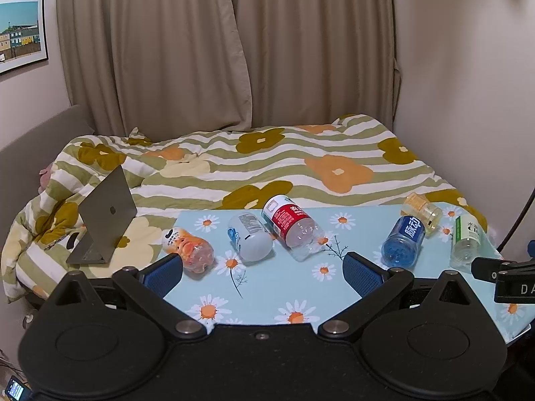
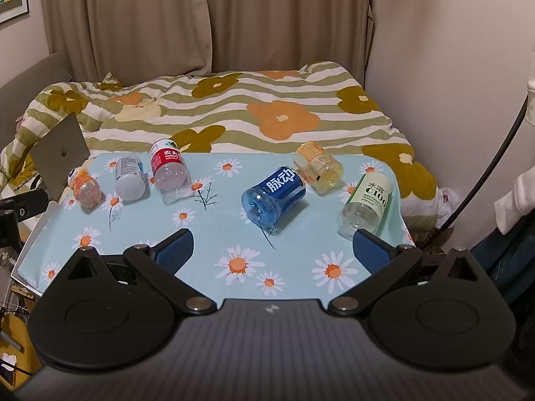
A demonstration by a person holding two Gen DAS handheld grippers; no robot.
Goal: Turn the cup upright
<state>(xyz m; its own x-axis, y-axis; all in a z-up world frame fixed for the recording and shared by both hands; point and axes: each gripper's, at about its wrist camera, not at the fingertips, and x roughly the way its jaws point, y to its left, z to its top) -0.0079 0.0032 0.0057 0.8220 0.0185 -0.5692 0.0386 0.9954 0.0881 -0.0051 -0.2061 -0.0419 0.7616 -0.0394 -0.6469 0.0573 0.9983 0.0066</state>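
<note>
Six cut-down bottle cups are seen lying on their sides on the daisy-print tablecloth (image 1: 267,287) in the left wrist view. From left to right they are an orange cup (image 1: 189,249), a white cup (image 1: 250,237), a red-labelled cup (image 1: 292,225), a blue cup (image 1: 403,240), a yellow cup (image 1: 423,212) and a green-labelled cup (image 1: 466,240). The white and red-labelled cups are touching; the blue and yellow cups lie just beside each other. The left gripper (image 1: 264,272) is held wide open over the near part of the cloth, with nothing between its blue pads (image 1: 165,274); its left pad appears just beside the orange cup, though contact cannot be judged. A floral quilt (image 1: 267,163) is spread behind the table, and an open laptop (image 1: 107,214) is propped on it at the left.

In the right wrist view, the same row is shown: orange cup (image 2: 83,185), white cup (image 2: 129,178), red-labelled cup (image 2: 169,170), blue cup (image 2: 274,195), yellow cup (image 2: 319,167) and green-labelled cup (image 2: 367,202), all on their sides, none upright. The right gripper (image 2: 272,249) is likewise spread wide and holds nothing; its right pad (image 2: 371,252) is seen just below the open mouth of the green-labelled cup. The tablecloth (image 2: 234,227), the quilt (image 2: 234,107) and the laptop (image 2: 60,153) are visible here as well.
</note>
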